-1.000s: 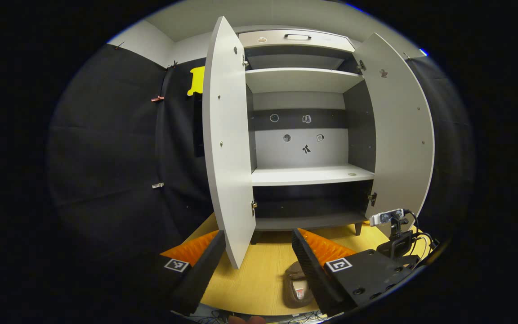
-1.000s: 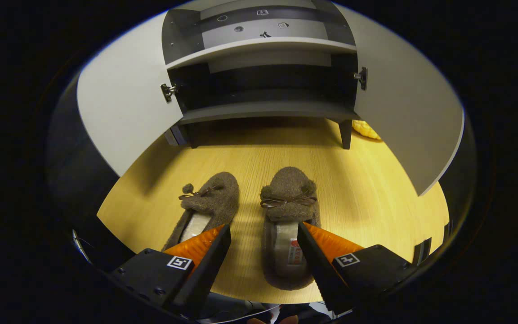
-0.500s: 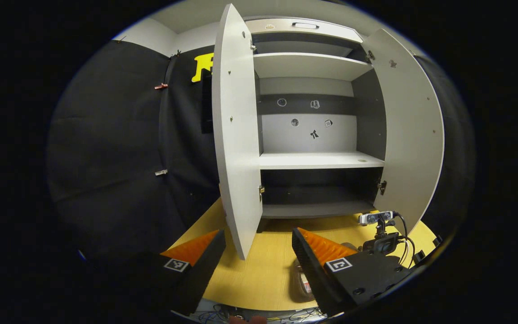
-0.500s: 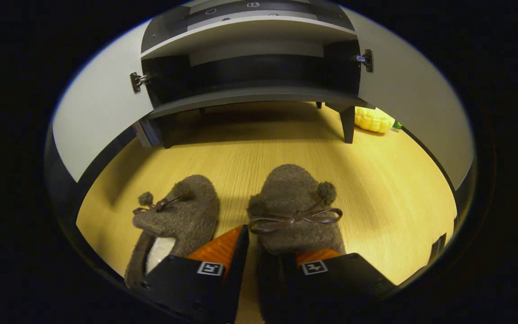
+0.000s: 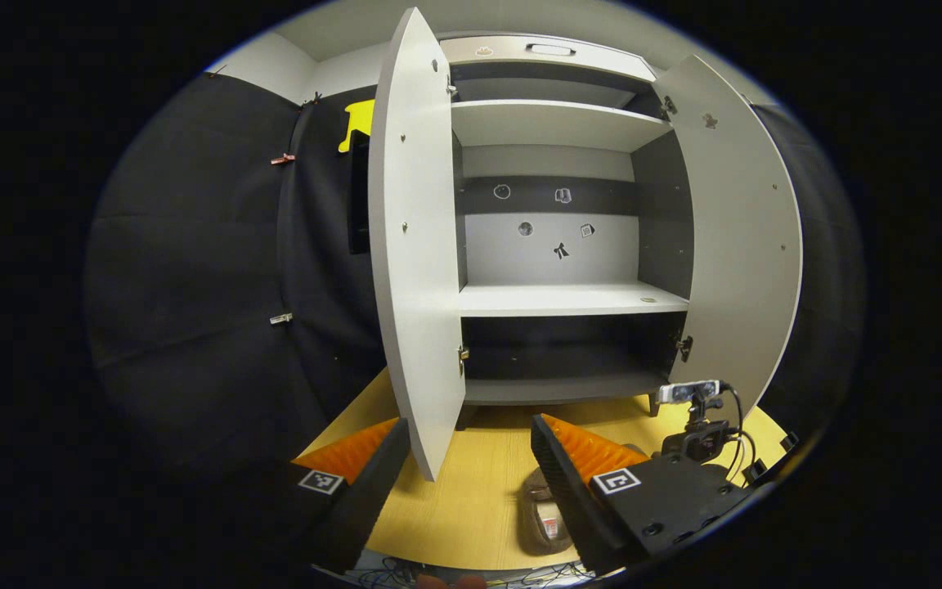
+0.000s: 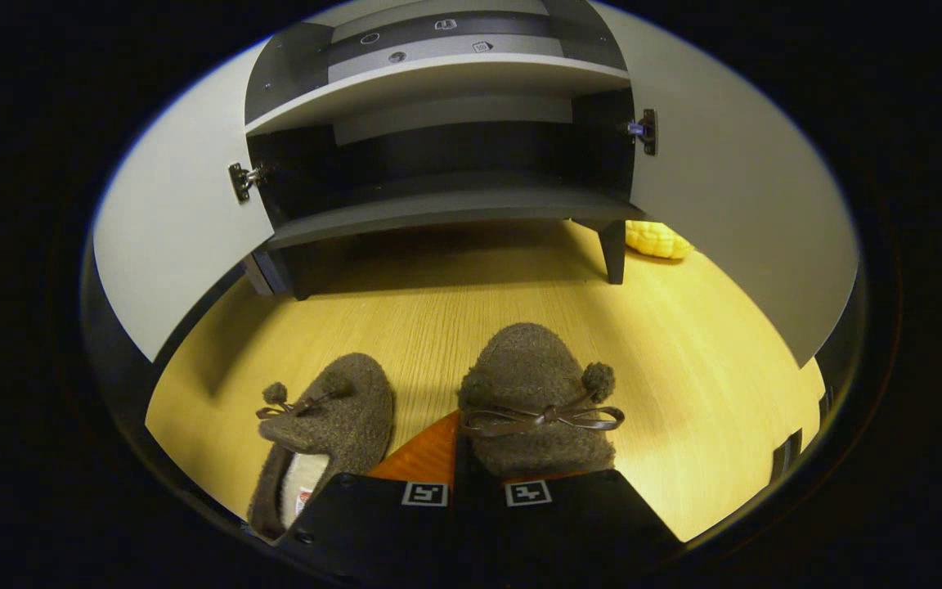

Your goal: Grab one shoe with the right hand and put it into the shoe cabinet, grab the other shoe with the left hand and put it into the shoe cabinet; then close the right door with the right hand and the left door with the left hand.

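Right shoe gripped, on the floor before the open cabinet.
The right gripper, wide a second ago, now clamps the right shoe; the left gripper stays wide, left shoe untouched beside it.

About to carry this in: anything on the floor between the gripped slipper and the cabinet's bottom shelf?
In the right gripper view, only bare wooden floor lies between the gripped slipper and the bottom shelf.
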The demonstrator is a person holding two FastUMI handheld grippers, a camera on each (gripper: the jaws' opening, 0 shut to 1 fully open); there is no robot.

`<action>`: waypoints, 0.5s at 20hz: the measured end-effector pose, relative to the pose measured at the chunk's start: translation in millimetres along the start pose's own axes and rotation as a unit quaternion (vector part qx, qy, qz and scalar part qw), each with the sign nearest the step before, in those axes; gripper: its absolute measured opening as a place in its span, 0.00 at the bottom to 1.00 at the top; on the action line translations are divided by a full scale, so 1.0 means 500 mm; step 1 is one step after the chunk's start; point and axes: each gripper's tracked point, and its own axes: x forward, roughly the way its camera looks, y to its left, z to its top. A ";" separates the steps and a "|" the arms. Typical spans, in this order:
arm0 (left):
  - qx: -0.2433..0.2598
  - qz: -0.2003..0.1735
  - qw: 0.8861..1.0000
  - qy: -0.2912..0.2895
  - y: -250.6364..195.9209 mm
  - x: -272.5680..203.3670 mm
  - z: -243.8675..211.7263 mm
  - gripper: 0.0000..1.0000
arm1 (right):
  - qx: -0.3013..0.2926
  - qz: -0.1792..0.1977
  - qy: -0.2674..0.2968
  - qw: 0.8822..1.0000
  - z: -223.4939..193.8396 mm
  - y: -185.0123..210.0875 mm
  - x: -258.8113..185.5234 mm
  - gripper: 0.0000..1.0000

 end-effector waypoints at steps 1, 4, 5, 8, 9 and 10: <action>0.000 -0.003 1.000 0.000 -0.003 -0.001 0.000 0.95 | -0.002 0.001 -0.005 1.000 0.023 -0.003 -0.022 0.11; 0.000 -0.008 1.000 0.007 -0.012 0.002 -0.001 0.95 | -0.001 0.005 -0.021 1.000 0.099 -0.011 -0.087 0.11; -0.003 -0.013 1.000 0.003 -0.018 0.000 0.005 0.95 | 0.001 0.005 -0.025 1.000 0.125 -0.013 -0.107 0.11; -0.005 -0.026 1.000 -0.011 -0.033 -0.004 0.020 0.95 | 0.010 0.012 -0.040 0.999 0.208 -0.013 -0.165 0.11; -0.002 -0.028 1.000 -0.014 -0.035 -0.006 0.021 0.95 | 0.012 0.014 -0.047 0.999 0.237 -0.012 -0.184 0.11; -0.001 -0.029 0.999 -0.016 -0.037 -0.009 0.022 0.95 | 0.010 0.014 -0.055 0.998 0.265 -0.012 -0.202 0.11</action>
